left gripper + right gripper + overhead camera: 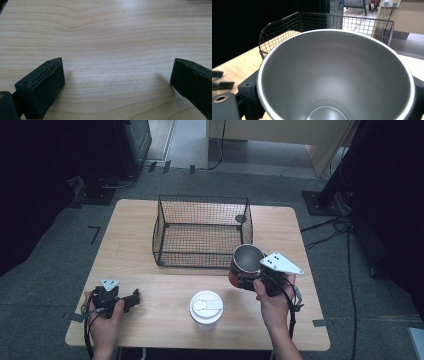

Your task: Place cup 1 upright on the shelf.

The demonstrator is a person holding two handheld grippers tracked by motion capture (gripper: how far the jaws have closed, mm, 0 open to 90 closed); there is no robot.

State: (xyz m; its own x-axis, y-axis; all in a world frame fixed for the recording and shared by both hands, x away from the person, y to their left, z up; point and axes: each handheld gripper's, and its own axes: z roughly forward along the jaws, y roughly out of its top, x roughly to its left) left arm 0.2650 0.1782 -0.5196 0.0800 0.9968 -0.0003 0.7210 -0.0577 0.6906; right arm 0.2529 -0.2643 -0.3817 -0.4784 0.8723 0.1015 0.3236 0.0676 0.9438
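A red metal cup [243,266] with a bare steel inside [337,82] is held up off the table, tilted, just in front of the black wire basket [202,231]. My right gripper [250,281] is shut on the cup, one jaw at each side of its wall. A white lidded cup [205,310] stands upright near the table's front edge, between both hands. My left gripper [132,299] rests low over the bare wood at the front left, its jaws wide open with nothing between them [117,82].
The wire basket [342,21] stands at the middle back of the wooden table [140,265] and looks empty. Cables and stand bases lie on the floor around the table.
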